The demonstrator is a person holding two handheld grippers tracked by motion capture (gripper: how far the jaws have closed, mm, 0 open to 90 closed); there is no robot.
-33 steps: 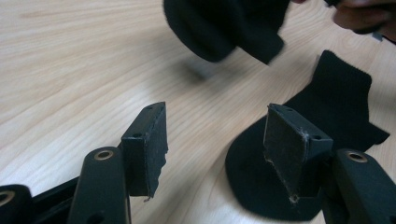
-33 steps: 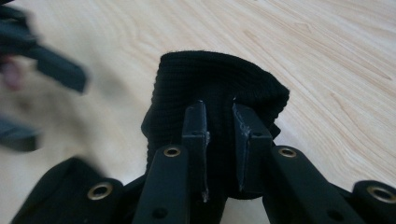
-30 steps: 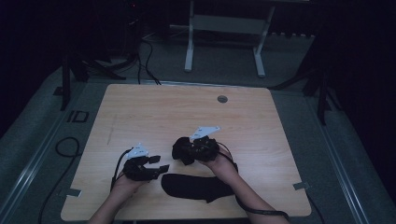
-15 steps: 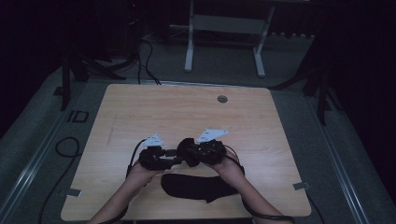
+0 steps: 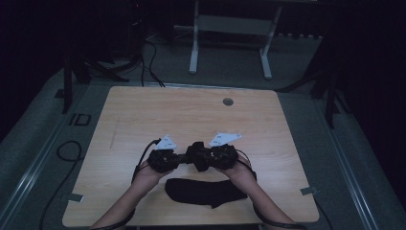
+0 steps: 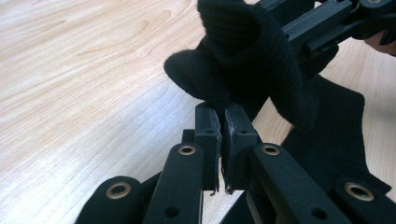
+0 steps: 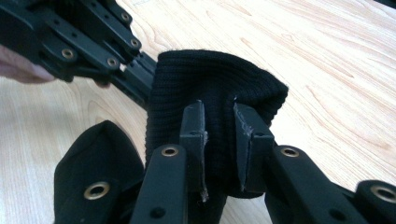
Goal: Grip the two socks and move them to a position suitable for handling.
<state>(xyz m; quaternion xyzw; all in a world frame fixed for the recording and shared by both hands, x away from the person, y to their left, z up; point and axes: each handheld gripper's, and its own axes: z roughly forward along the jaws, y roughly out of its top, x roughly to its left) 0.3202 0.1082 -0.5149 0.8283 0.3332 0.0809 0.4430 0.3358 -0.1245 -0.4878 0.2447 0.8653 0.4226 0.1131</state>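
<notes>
Light wooden bench (image 5: pixel 143 115), round grommet (image 5: pixel 228 101) near its far edge, white metal frame (image 5: pixel 230 28) beyond, black cables (image 5: pixel 151 52) on grey floor (image 5: pixel 33 143)

The table (image 5: pixel 143 115) is pale wood with a fine streaked grain and a small grey round cap (image 5: pixel 228 101) near its far edge, and both socks are plain black ribbed knit: the bunched sock (image 7: pixel 210 93) caught between the tools and the flat sock (image 5: pixel 206 191) lying on the near side. The left gripper (image 6: pixel 219 122) and right gripper (image 7: pixel 219 122) are matte black with brass-coloured rivets, each topped by a light grey three-cornered plate (image 5: pixel 224 139). The floor (image 5: pixel 335 143) around is dull grey-green, with a white frame (image 5: pixel 230 28) behind.
</notes>
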